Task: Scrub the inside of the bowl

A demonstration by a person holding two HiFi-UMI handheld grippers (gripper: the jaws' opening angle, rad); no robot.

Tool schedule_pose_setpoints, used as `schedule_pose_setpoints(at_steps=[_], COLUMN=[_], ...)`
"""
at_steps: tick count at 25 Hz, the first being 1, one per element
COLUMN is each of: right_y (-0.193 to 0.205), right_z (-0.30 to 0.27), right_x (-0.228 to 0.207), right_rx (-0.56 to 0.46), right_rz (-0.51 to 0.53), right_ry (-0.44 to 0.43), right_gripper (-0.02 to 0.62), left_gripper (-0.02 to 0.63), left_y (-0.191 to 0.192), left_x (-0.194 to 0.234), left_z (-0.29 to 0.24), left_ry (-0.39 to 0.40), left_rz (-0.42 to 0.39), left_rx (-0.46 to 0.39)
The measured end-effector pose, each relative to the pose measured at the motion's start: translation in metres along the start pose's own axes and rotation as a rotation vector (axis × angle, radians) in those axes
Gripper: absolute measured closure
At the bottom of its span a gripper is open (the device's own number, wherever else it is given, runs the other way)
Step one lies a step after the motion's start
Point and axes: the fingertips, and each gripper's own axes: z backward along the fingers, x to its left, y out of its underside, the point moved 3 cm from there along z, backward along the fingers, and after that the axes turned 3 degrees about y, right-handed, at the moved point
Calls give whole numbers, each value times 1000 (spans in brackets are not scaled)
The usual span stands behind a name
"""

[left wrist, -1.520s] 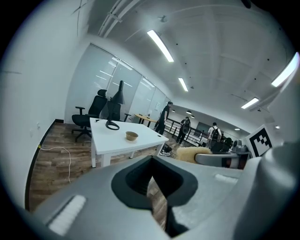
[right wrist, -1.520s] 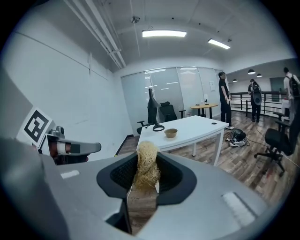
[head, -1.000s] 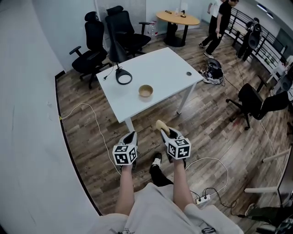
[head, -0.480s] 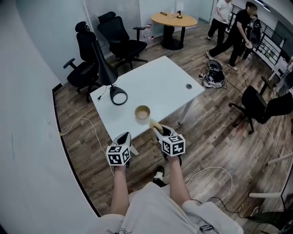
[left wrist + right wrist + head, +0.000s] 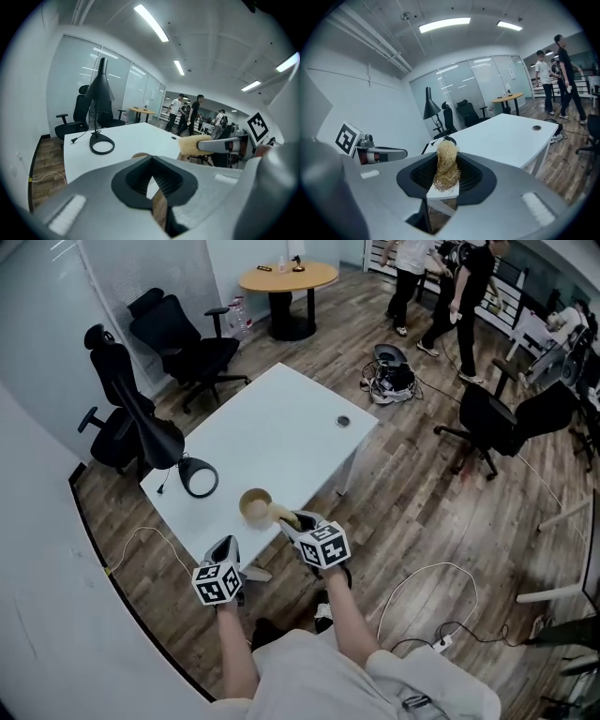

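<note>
A small tan bowl [image 5: 253, 505] stands near the front edge of the white table [image 5: 281, 427]. In the left gripper view only the rim of the bowl [image 5: 140, 155] shows above the jaws. My right gripper [image 5: 292, 519] is shut on a yellowish fibrous scrubber [image 5: 280, 513], whose tip is at the bowl's right rim. The right gripper view shows the scrubber [image 5: 446, 166] pinched between the jaws. My left gripper [image 5: 228, 546] hangs off the table's front edge, below and left of the bowl. Its jaws are together with nothing between them.
A black desk lamp [image 5: 187, 474] with a ring base stands on the table left of the bowl. A round cable port [image 5: 343, 422] is at the table's far side. Office chairs [image 5: 178, 334] stand behind. A white cable [image 5: 141, 535] lies on the floor at the left.
The person has stepped up to the table. Both grippers have moved forward, and the scrubber has gone from short of the table to the bowl's rim.
</note>
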Motion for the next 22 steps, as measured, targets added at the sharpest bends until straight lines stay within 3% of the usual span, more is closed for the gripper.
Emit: schedule_pose_setpoints(at_steps=[6, 14, 22], right_y=[2, -1, 20], right_z=[-8, -48, -46], right_x=[-18, 5, 7], right_rx=[-19, -55, -60], right_rz=[-65, -159, -189], right_ry=[120, 267, 404], right_gripper=[466, 466, 466], left_gripper=[606, 606, 606], left_y=[0, -18, -4], left_x=[12, 62, 92], left_z=[-37, -77, -103], left_ry=[119, 304, 479], left_rz=[-47, -180, -301], left_rx=[62, 184, 280])
